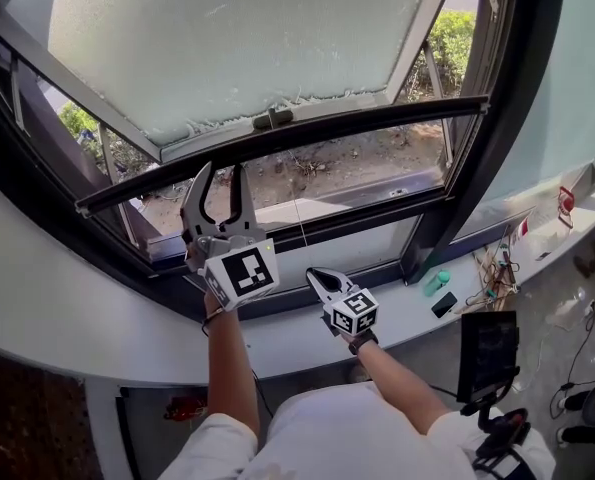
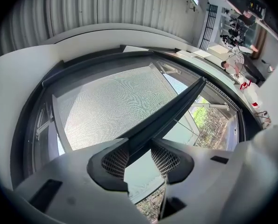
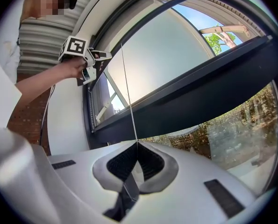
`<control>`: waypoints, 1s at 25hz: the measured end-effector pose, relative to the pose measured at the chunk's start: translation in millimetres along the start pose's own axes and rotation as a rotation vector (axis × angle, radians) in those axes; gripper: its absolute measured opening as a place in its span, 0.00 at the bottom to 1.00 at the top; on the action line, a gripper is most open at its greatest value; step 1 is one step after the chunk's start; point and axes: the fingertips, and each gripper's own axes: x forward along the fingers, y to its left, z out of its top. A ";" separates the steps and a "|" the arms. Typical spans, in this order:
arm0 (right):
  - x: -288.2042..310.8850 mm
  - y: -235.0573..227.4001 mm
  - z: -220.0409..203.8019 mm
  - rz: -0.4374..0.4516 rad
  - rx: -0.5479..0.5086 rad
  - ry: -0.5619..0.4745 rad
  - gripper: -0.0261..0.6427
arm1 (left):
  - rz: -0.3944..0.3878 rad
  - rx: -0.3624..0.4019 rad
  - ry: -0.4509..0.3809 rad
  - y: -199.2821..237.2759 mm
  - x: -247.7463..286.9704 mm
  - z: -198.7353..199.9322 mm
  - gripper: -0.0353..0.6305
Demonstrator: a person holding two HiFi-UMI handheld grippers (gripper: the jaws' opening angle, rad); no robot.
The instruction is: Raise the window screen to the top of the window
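Fingers (image 2: 114, 161) of the left gripper (image 2: 139, 143) stand apart astride the dark bottom bar (image 2: 171, 113) of the window screen (image 2: 110, 97); the right gripper's (image 3: 138, 143) are closed on a thin white cord (image 3: 128, 101). In the head view, the pale grey fine-mesh screen fills the window (image 1: 522, 118) toward 12 o'clock, its bar near centre. One screen, one cord, two grippers.

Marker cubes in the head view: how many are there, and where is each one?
2. One marker cube is on the left gripper, at centre-left; the other is on the right gripper, just right of it. None appears hidden.
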 end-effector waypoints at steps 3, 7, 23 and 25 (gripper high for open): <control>0.1 1.6 4.9 0.004 0.001 -0.008 0.04 | 0.000 0.001 -0.005 3.3 1.7 3.0 0.24; -1.2 4.0 9.5 0.010 0.000 -0.020 0.04 | 0.002 0.007 -0.013 6.3 2.7 6.8 0.24; 6.7 9.2 35.5 0.029 -0.010 -0.069 0.04 | 0.036 0.019 -0.063 22.3 11.3 25.8 0.24; 7.5 10.0 45.2 0.028 -0.003 -0.088 0.04 | 0.047 0.023 -0.078 27.7 13.3 32.7 0.24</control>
